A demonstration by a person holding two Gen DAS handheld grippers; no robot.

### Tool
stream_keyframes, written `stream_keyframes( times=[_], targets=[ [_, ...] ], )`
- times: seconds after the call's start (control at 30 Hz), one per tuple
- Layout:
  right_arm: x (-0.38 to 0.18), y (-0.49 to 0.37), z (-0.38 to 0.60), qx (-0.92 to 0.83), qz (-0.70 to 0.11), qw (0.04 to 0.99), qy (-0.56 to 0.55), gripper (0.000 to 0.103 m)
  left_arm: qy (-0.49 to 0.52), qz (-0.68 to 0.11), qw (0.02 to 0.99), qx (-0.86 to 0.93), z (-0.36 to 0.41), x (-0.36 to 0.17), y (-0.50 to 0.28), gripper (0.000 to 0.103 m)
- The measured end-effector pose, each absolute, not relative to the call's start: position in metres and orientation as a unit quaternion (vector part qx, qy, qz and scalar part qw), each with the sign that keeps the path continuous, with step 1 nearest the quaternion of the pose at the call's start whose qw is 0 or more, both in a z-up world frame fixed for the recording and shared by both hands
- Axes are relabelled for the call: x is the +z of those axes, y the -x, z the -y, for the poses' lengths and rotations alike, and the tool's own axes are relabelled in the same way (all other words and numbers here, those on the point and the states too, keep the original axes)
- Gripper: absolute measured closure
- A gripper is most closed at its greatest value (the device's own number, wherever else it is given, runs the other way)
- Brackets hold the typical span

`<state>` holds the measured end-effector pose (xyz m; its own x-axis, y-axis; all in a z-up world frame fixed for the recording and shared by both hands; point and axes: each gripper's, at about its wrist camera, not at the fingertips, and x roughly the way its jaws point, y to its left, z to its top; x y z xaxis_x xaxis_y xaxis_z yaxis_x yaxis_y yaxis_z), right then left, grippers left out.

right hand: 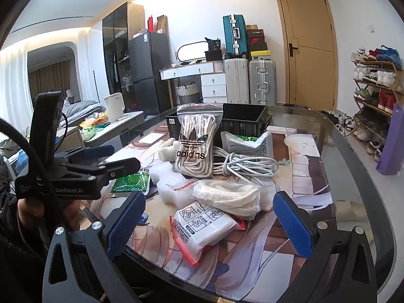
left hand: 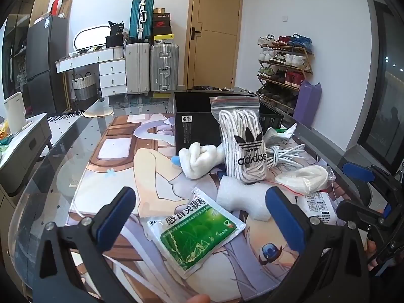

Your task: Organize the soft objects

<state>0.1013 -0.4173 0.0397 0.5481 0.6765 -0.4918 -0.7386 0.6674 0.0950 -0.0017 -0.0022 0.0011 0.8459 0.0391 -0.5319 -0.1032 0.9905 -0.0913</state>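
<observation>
My left gripper [left hand: 202, 217] stands open low over the printed mat, a green medicine sachet [left hand: 199, 229] lying flat between its blue pads. My right gripper [right hand: 209, 221] is open too, above a white zip pack with pictograms [right hand: 204, 224]. Behind lie a bag of white cloth [right hand: 227, 197], a foam piece [left hand: 237, 197], a coiled white cable [right hand: 250, 165], an upright adidas bag of laces [left hand: 246, 146] and a rolled white sock [left hand: 199, 160]. Each gripper shows in the other's view, the right gripper [left hand: 353, 192] at the right edge and the left gripper [right hand: 121, 156] at the left.
Two open black boxes [right hand: 245, 121] stand behind the pile, with a crumpled white and green pouch [right hand: 247, 141] leaning on one. The glass table's curved rim [right hand: 353, 176] runs close on the right. A side cabinet with a white kettle [right hand: 115, 106] stands to the left.
</observation>
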Motion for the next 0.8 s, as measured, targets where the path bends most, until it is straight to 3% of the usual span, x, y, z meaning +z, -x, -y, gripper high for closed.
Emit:
stream_keyframes(
  times=[0.8],
  targets=[
    [0.0434, -0.0971, 0.4187, 0.413, -0.237, 0.877, 0.065, 0.0, 0.043, -0.26, 0.964, 0.037, 0.0041, 0.0012, 0.0031, 0.0]
  ],
)
